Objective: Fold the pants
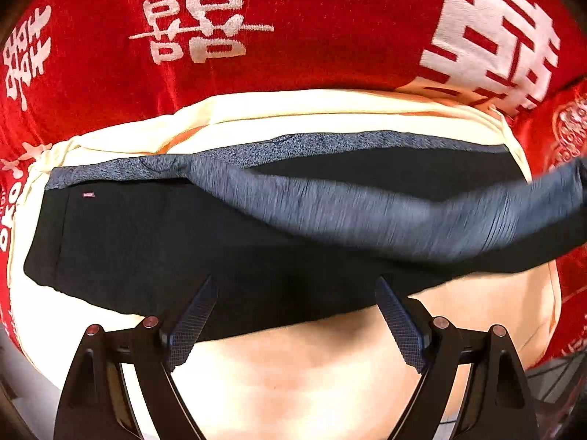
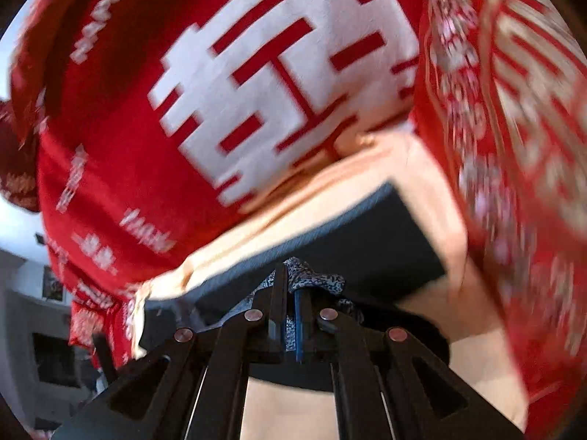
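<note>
Pants (image 1: 154,242) lay flat on cream sheet (image 1: 312,374) over red blanket (image 1: 312,36), likely a bed. Right gripper (image 2: 290,293) clenched on grey speckled pants edge, lifted toward 3 o'clock in left view, presumably carrying that layer across for a fold. Left gripper (image 1: 295,293) released, jaws spread, hovered over near hem at 6 o'clock, probably ready to pin or pinch.

Pants (image 1: 165,242) lie on a cloth (image 1: 312,377) over the blanket (image 1: 312,36).
</note>
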Action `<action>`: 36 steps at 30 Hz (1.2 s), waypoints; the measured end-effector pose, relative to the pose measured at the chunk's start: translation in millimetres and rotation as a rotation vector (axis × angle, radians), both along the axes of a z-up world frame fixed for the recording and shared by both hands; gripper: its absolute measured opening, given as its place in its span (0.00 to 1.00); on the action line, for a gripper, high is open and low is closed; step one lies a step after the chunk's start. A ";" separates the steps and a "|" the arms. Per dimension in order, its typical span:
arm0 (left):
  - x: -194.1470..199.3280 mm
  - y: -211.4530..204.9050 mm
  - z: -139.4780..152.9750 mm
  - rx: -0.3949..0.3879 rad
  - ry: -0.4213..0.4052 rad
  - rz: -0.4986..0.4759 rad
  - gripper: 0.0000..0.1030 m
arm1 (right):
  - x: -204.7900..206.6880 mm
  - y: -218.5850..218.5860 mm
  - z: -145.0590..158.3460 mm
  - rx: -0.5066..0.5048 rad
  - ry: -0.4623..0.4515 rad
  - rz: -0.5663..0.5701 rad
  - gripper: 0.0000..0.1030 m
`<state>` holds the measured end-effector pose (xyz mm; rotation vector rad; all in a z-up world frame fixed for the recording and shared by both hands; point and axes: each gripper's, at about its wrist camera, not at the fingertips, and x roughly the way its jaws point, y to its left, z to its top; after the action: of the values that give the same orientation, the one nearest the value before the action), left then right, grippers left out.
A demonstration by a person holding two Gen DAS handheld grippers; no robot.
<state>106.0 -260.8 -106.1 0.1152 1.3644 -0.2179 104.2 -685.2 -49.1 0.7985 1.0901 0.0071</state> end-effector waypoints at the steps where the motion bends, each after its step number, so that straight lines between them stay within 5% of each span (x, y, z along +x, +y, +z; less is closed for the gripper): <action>1: 4.2 -5.3 -3.5 0.013 -0.008 0.002 0.86 | 13.8 -7.7 -6.2 -0.008 0.014 -0.001 0.03; 9: 36.6 -65.1 -35.5 0.070 -0.051 -0.001 0.86 | 67.9 -21.7 -51.3 -0.149 0.082 0.069 0.06; 11: 47.7 -76.3 -51.1 0.081 -0.031 0.018 0.86 | 78.0 -23.7 -61.6 -0.155 0.106 0.095 0.27; 13: 57.2 -83.7 -66.7 0.101 -0.008 0.042 0.86 | 83.6 -20.7 -65.8 -0.145 0.122 0.137 0.63; 16: 64.5 -85.5 -77.9 0.106 0.012 0.075 0.86 | 76.6 -11.8 -51.4 -0.216 0.095 0.177 0.74; 21: 73.5 -85.6 -78.6 0.107 0.023 0.085 0.86 | 30.1 -4.9 -27.3 -0.236 0.071 0.162 0.74; 24: 74.8 -87.8 -78.7 0.120 0.024 0.079 0.86 | -6.9 -1.9 -50.6 -0.173 0.166 0.128 0.71; 29: 73.1 -90.0 -78.7 0.143 0.005 0.085 0.94 | -28.8 -13.8 -104.0 -0.112 0.297 -0.017 0.53; 31: 73.0 -90.9 -81.2 0.130 0.011 0.098 0.95 | -24.5 -21.5 -114.1 -0.114 0.302 -0.094 0.18; 36: 73.9 -91.9 -79.6 0.139 0.023 0.096 0.95 | -4.5 -16.0 -94.5 -0.264 0.235 -0.034 0.13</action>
<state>180.0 -352.6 -185.7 0.1630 1.4043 -0.0443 99.7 -701.2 -143.5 0.5882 1.2686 -0.2602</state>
